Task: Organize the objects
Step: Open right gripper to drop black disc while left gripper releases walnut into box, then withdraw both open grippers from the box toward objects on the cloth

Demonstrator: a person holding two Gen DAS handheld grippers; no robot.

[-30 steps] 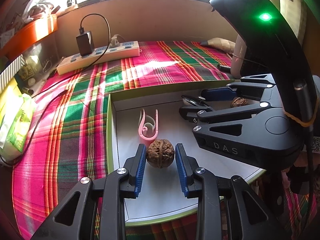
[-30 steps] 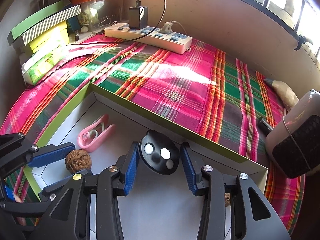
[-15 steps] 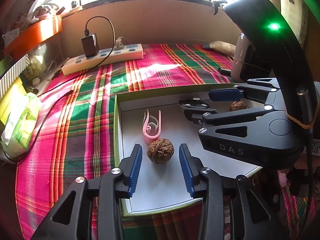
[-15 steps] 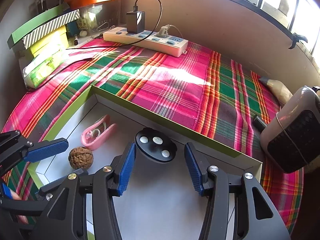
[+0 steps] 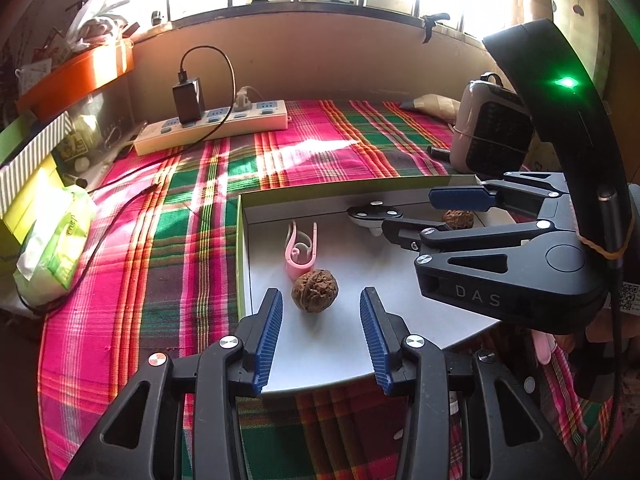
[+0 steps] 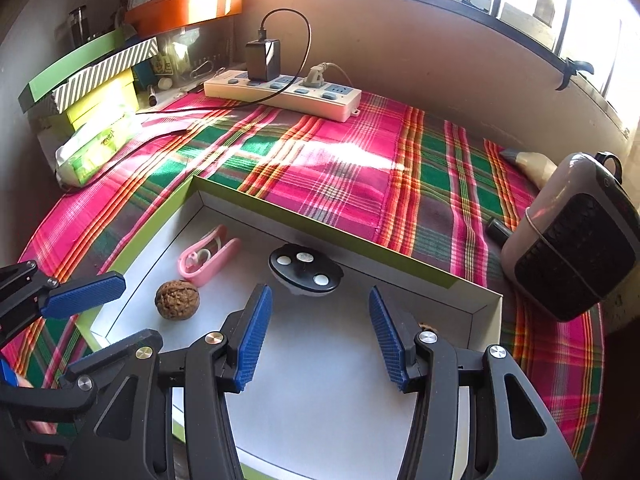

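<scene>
1. Your shallow box (image 5: 241, 240), green-rimmed with a smooth white floor, sits on a woven plaid cloth (image 5: 132, 248) of pink, green and orange.
2. In it lie a wrinkled brown walnut (image 5: 315, 290), a glossy pink plastic clip (image 5: 301, 249) and a round black disc (image 6: 305, 269) with three pale dots on its top.
3. A second walnut (image 5: 458, 218) sits near the box's far right corner, partly hidden by your right tool.
4. Your left gripper (image 5: 320, 322) is spread wide and holds nothing; its ribbed blue pads (image 5: 267, 340) stand apart on either side of the near walnut, touching neither it nor the clip.
5. Your right gripper (image 6: 316, 334) is likewise released and empty, its pads (image 6: 252, 338) wide apart just short of the black disc.
6. The near walnut rests just beside the closed end of the pink clip, close to the box's left wall; whether they touch you cannot tell.
7. Beyond the box stand a white power strip (image 6: 280, 92) carrying a black charger (image 6: 262, 60), and a beige heater (image 6: 576, 236) with a dark grille.
</scene>
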